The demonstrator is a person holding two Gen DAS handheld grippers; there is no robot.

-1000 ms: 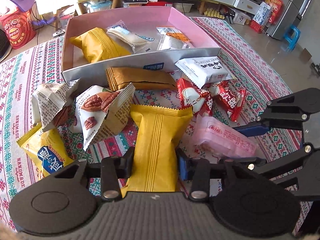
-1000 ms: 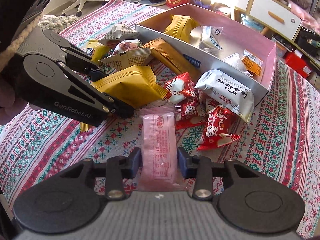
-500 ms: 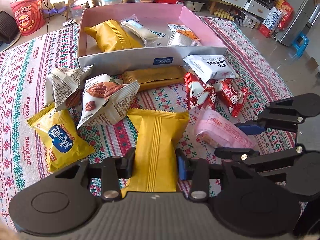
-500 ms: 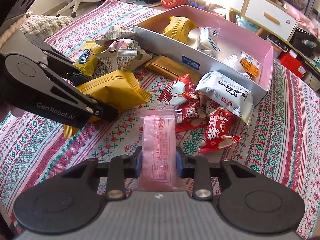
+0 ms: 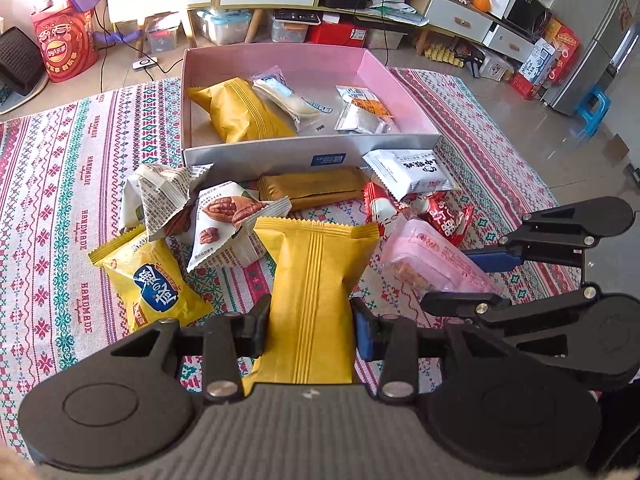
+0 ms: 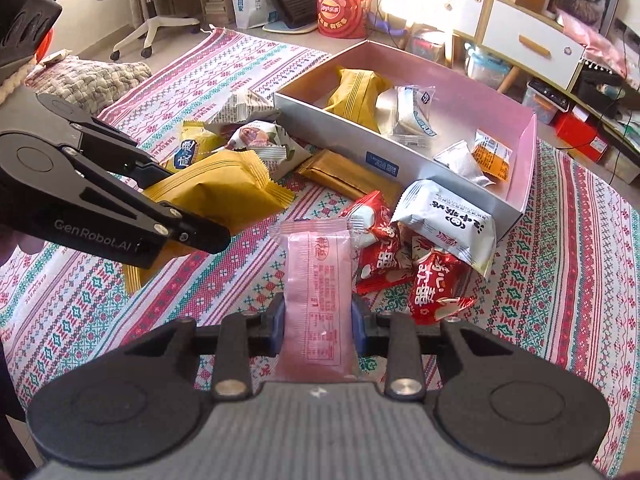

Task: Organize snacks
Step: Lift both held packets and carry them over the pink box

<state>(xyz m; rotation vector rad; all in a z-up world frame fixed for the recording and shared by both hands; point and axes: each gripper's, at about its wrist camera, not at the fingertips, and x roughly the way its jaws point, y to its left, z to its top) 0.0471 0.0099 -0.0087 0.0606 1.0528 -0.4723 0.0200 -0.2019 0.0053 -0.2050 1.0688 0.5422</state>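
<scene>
My left gripper (image 5: 310, 326) is shut on a yellow snack packet (image 5: 316, 276) and holds it above the patterned cloth. My right gripper (image 6: 318, 324) is shut on a pink snack packet (image 6: 320, 280), also lifted. Each gripper shows in the other's view: the right one (image 5: 476, 276) holds the pink packet (image 5: 424, 264), the left one (image 6: 176, 208) the yellow packet (image 6: 216, 196). The pink-lined box (image 5: 400, 84) lies ahead with a yellow packet (image 5: 240, 110) and several clear and silver ones inside.
Loose snacks lie in front of the box: a brown bar (image 5: 316, 188), a white packet (image 5: 408, 170), red packets (image 5: 444, 216), two nut packets (image 5: 224, 220) and a yellow-blue packet (image 5: 156, 284). Furniture and bags stand beyond the cloth (image 5: 60, 184).
Both grippers have risen and pulled back with their packets, which have lifted off the cloth. The box and the pile of snacks now look farther off.
</scene>
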